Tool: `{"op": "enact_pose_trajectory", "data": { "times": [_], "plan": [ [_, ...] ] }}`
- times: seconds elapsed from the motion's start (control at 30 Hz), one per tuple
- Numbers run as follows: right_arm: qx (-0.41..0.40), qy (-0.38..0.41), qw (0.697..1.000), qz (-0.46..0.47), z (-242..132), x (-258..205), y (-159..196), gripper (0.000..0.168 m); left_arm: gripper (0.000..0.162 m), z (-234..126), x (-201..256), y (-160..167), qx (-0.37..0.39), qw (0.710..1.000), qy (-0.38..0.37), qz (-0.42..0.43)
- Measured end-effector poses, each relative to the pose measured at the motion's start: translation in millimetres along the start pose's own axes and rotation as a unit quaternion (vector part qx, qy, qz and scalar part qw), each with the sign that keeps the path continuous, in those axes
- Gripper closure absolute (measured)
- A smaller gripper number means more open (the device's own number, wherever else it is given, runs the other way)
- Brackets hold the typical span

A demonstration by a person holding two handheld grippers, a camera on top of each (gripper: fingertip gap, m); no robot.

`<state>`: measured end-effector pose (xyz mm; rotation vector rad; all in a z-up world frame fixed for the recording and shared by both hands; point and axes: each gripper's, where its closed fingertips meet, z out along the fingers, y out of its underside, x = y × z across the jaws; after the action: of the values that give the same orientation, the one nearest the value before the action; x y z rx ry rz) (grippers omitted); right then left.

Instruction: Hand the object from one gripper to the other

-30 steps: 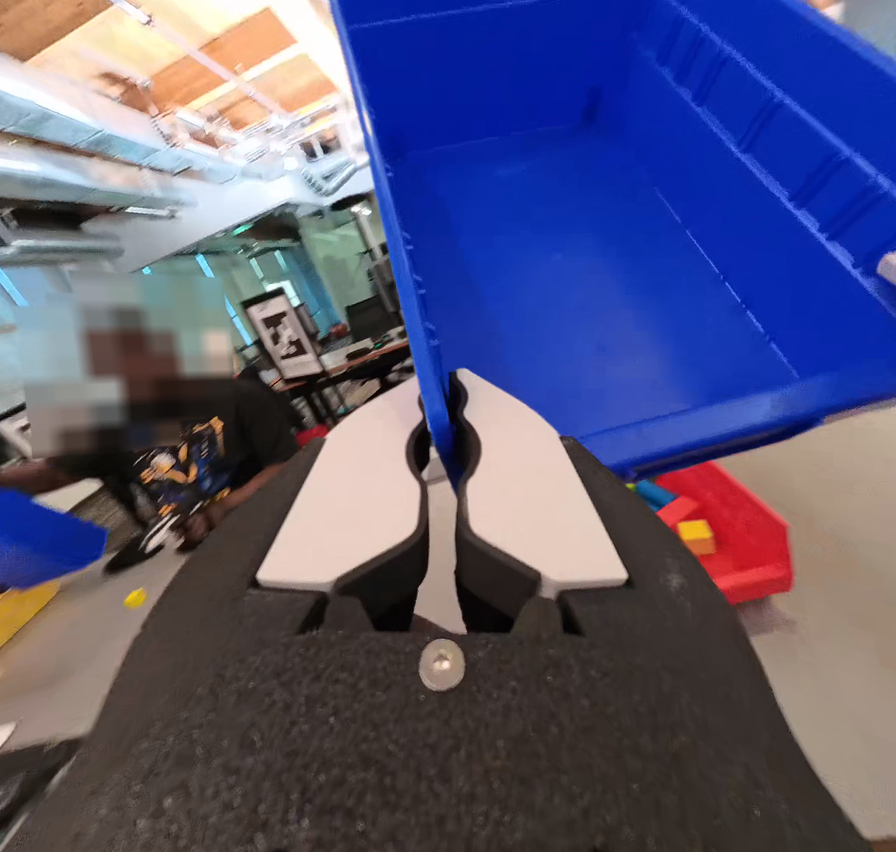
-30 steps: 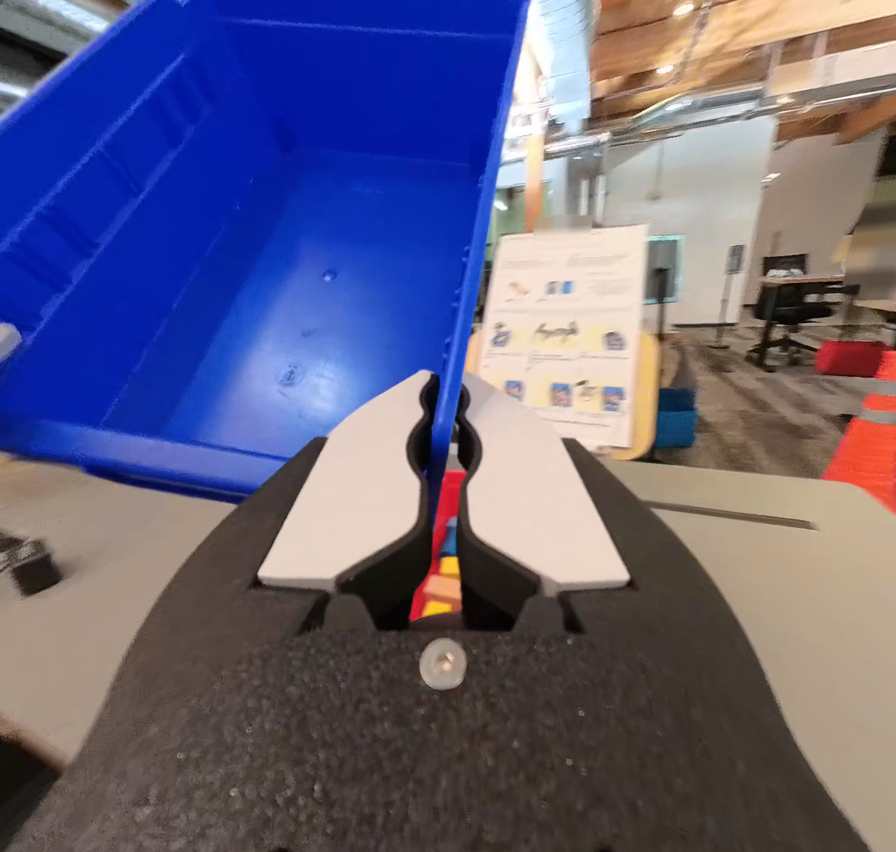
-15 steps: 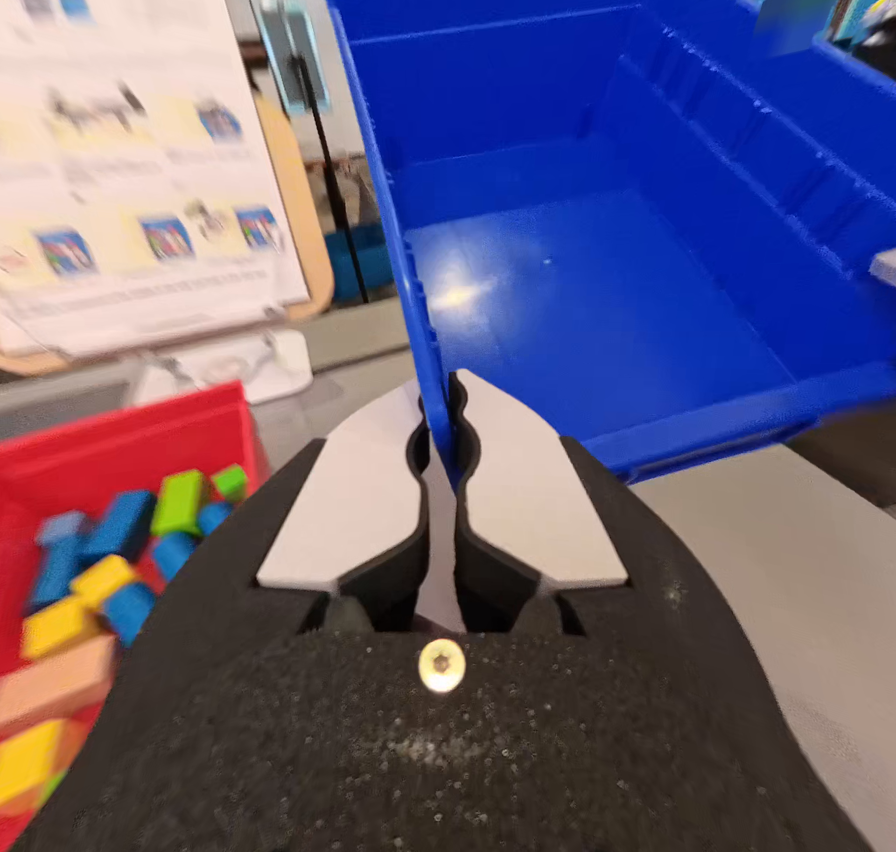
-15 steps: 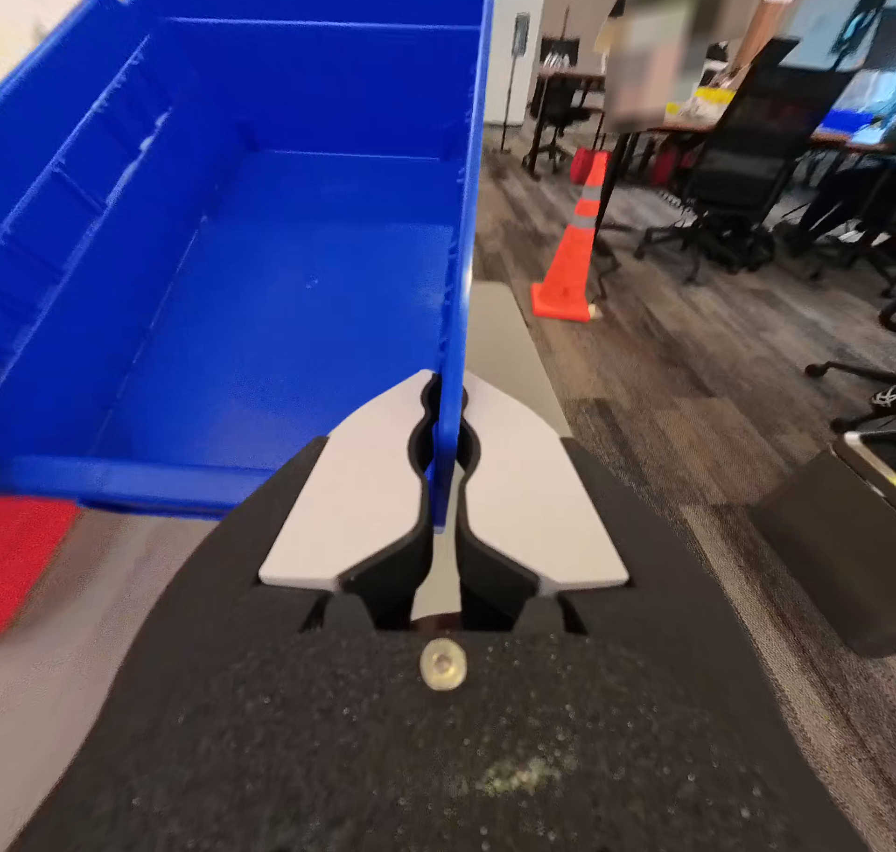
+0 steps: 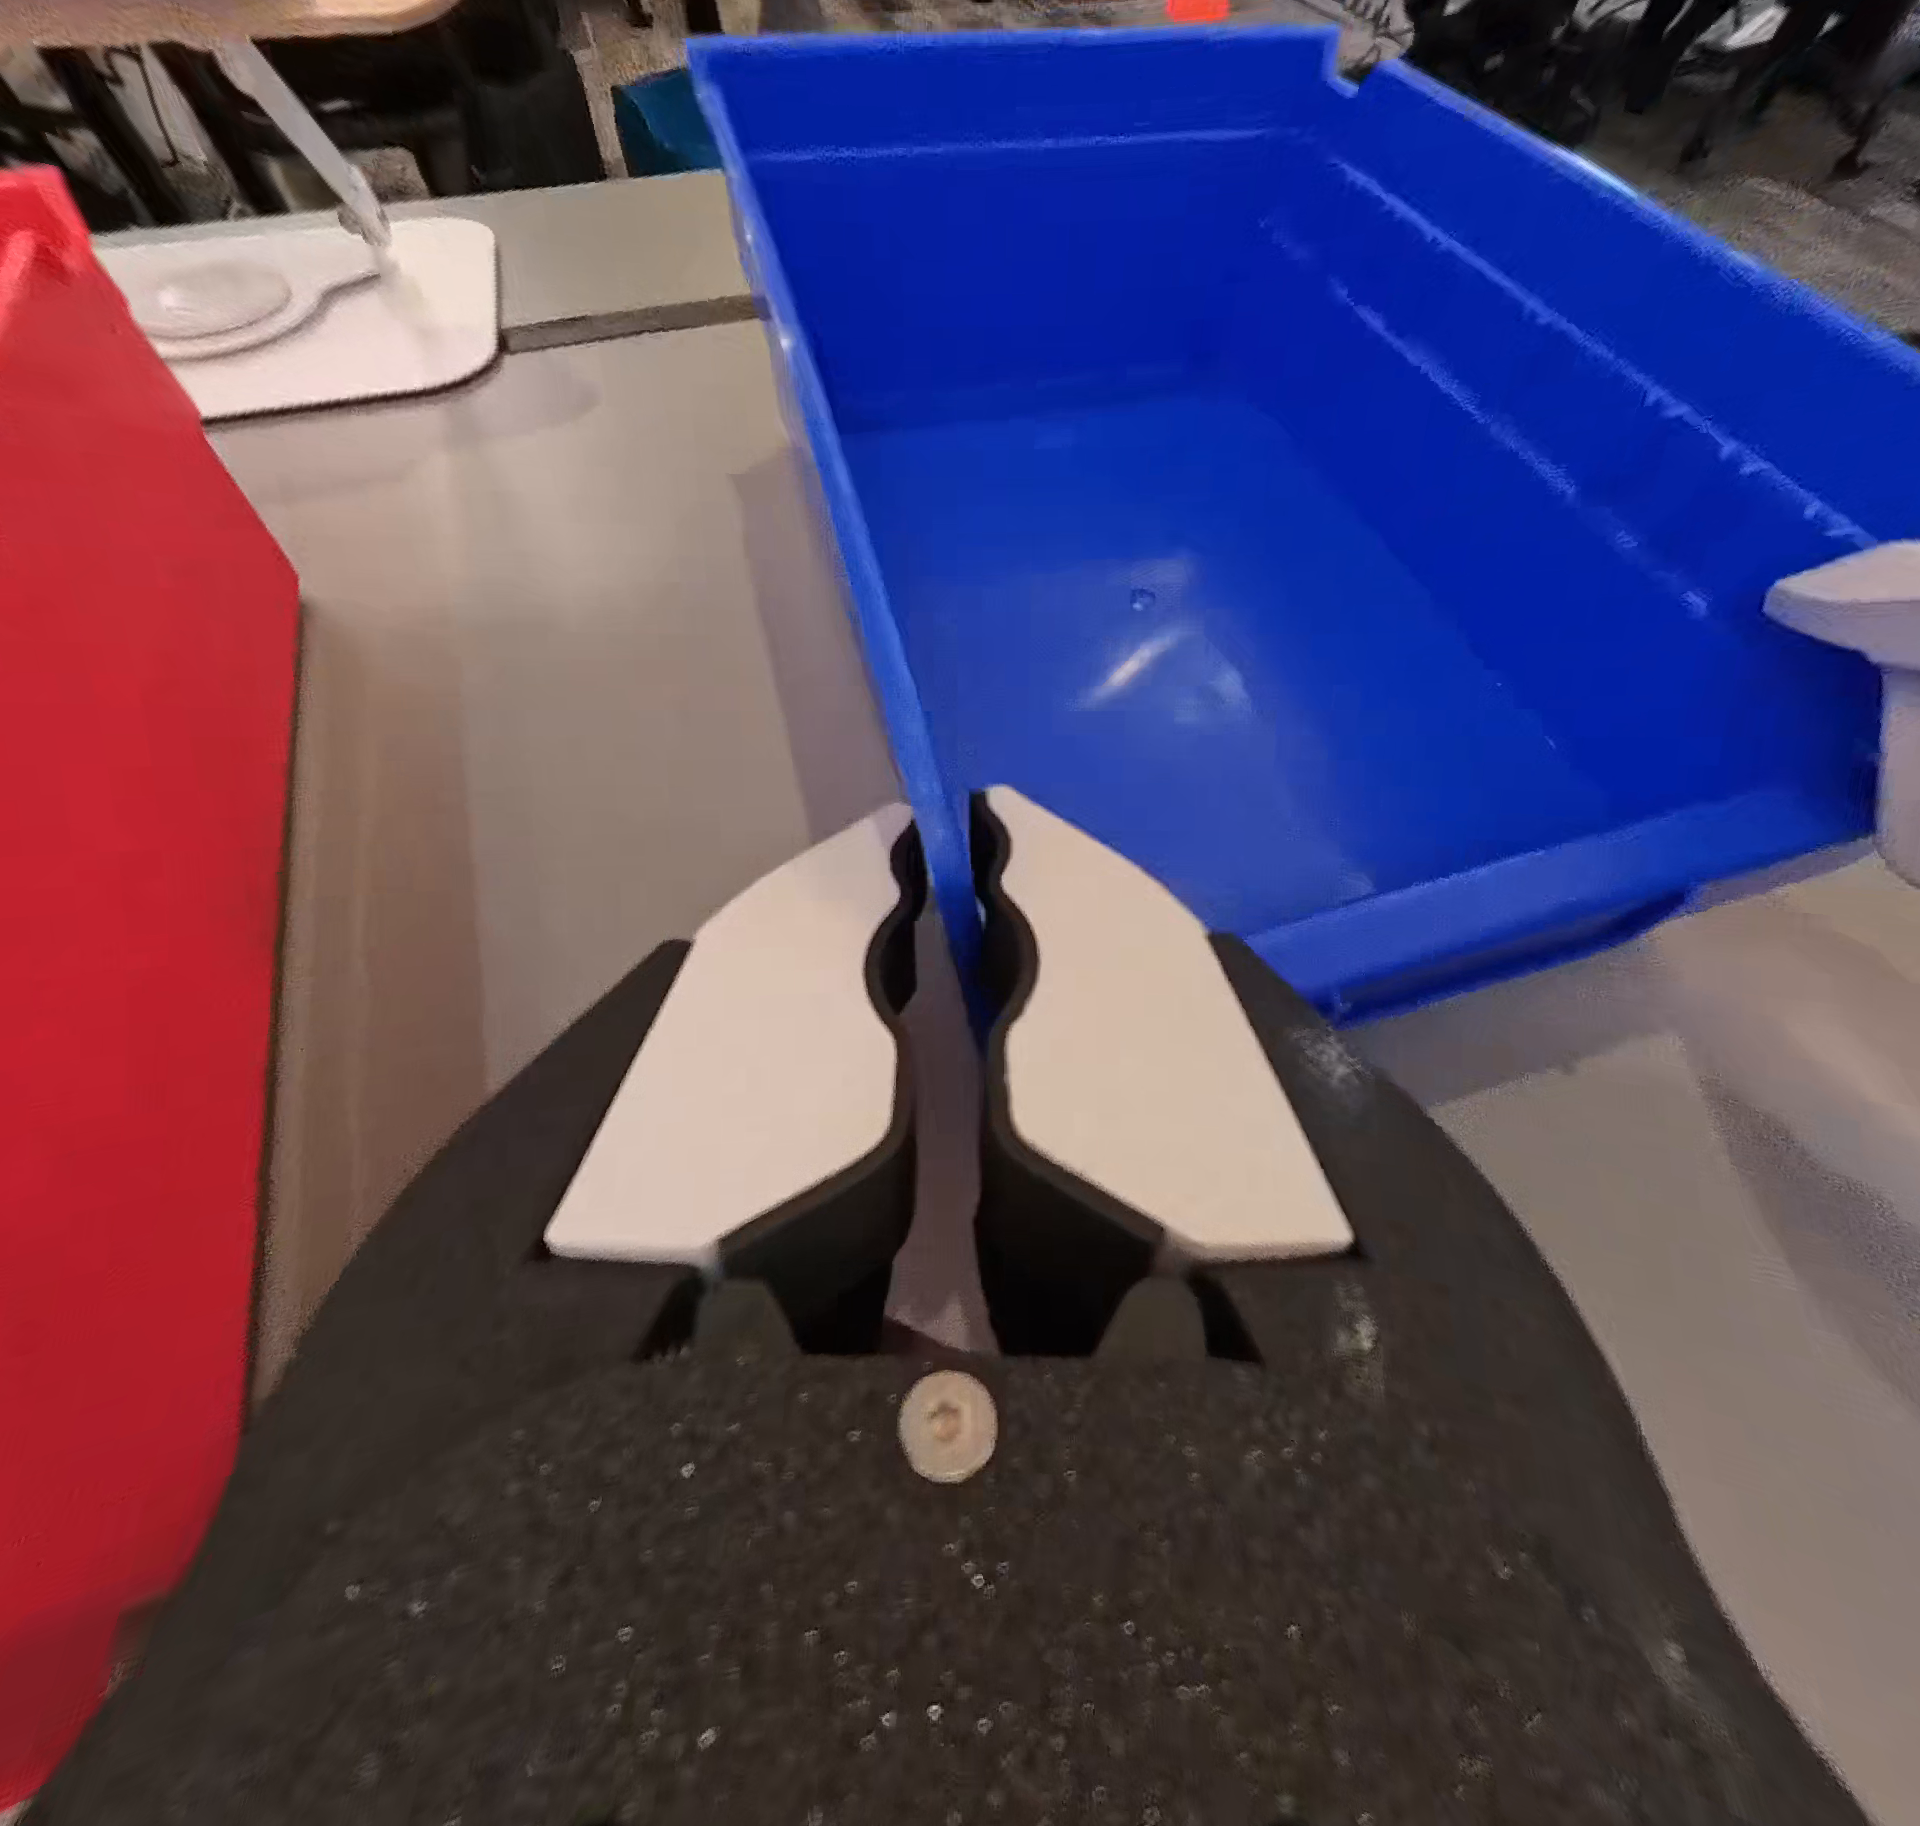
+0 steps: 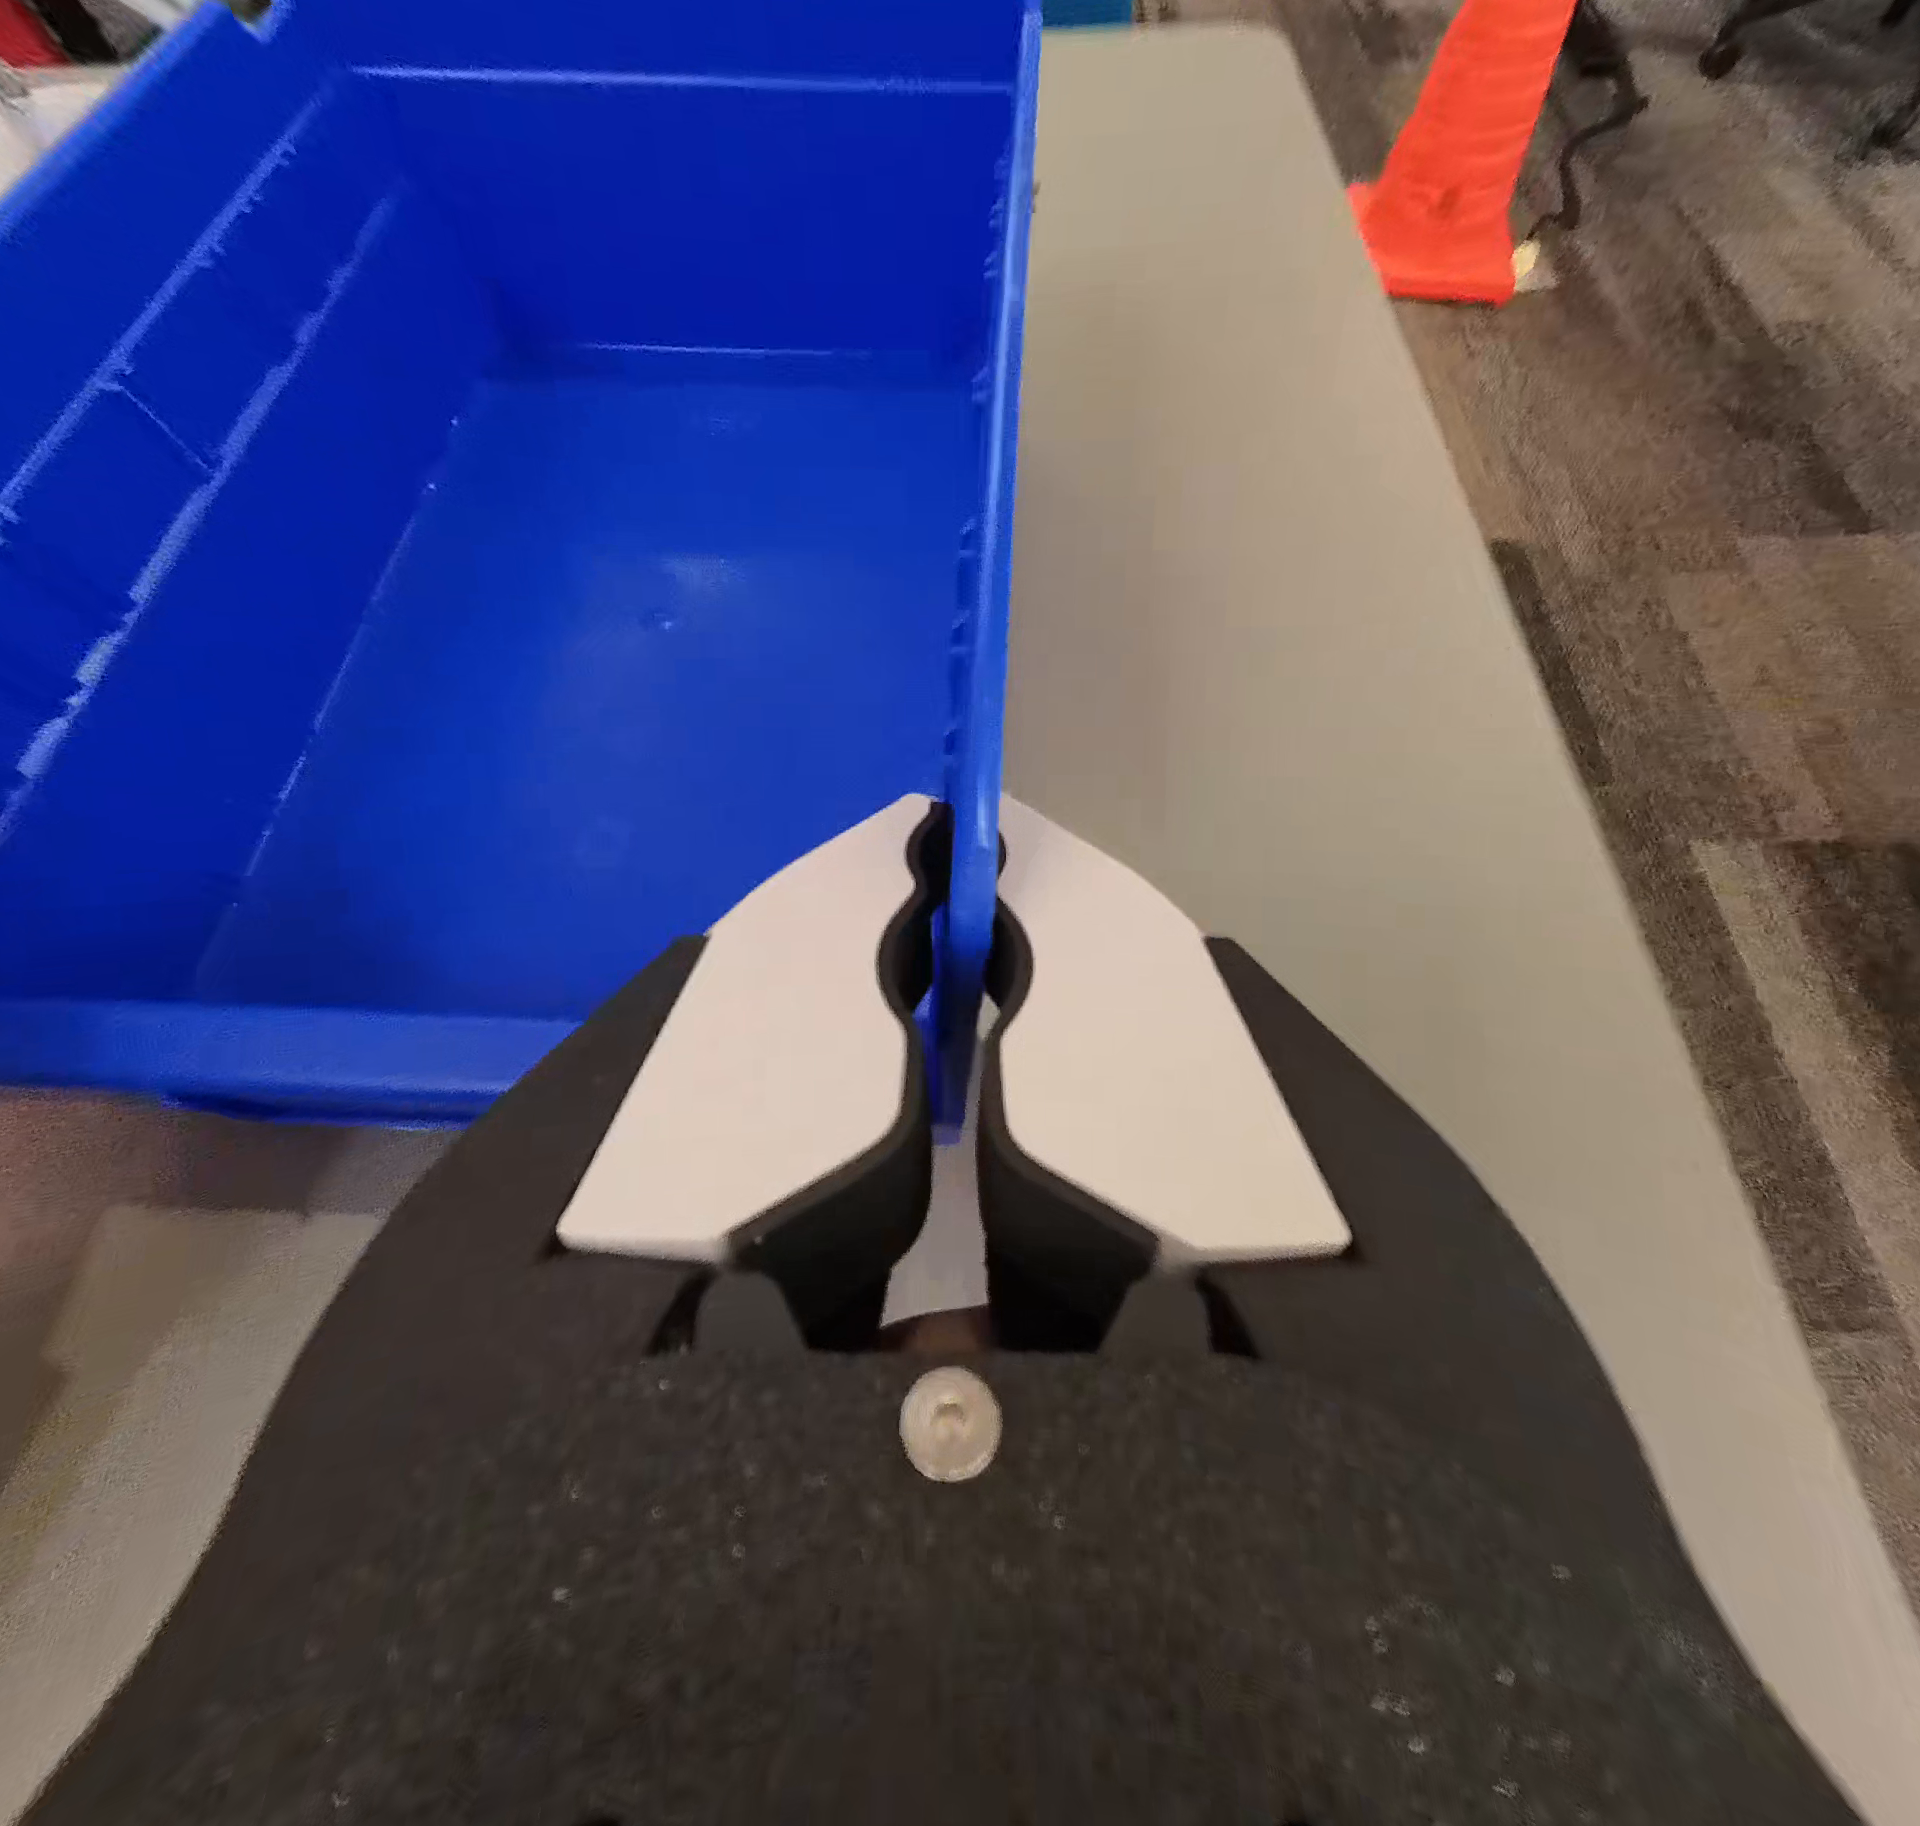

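Blue bin point(image 5: 1247, 633) has come down level over bench point(image 5: 540, 633); left gripper point(image 5: 943, 826) and right gripper point(image 6: 966, 820) both clamp its walls, handover unfinished.

red bin point(image 5: 125, 841), orange cone point(image 6: 1475, 114), grey table point(image 6: 1247, 633)

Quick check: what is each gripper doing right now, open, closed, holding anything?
Left gripper: closed on the left side wall of the blue bin.
Right gripper: closed on the bin's right side wall.

Each camera looks forward and down along its own tongs, close up. Both views share the blue bin point(image 5: 1299, 550) point(image 6: 540, 550) and the grey table point(image 5: 540, 633) point(image 6: 1247, 633), seen from opposite long sides.
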<state>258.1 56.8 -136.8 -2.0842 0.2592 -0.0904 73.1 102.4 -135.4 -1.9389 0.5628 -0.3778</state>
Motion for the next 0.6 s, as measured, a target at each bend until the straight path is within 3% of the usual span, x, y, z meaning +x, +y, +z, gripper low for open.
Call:
{"op": "enact_pose_trajectory", "data": {
  "times": [0.1,0.17,0.33,0.43,0.6],
  "plan": [
    [0.001,0.002,1.0,0.012,-0.3,-1.4,0.2,0.165,0.151,-1.9,1.8,2.1,-0.02,0.999,0.028,-0.005],
    [-0.001,0.011,1.0,0.013,-1.4,1.1,-0.6,0.165,0.145,-10.1,7.6,0.7,-0.028,0.995,0.087,-0.031],
    [0.098,0.069,0.992,-0.043,-47.8,4.1,-54.6,0.148,0.129,-98.7,-25.8,-38.8,0.062,0.981,0.177,-0.046],
    [0.16,0.019,0.983,-0.093,-93.1,-41.3,-101.2,0.134,0.117,-158.0,-93.7,-54.0,0.099,0.983,0.149,-0.041],
    [0.181,-0.147,0.965,-0.117,-118.7,-194.7,-123.4,0.125,0.116,-200.8,-250.3,-45.9,0.119,0.992,-0.035,-0.033]
  ]
}}
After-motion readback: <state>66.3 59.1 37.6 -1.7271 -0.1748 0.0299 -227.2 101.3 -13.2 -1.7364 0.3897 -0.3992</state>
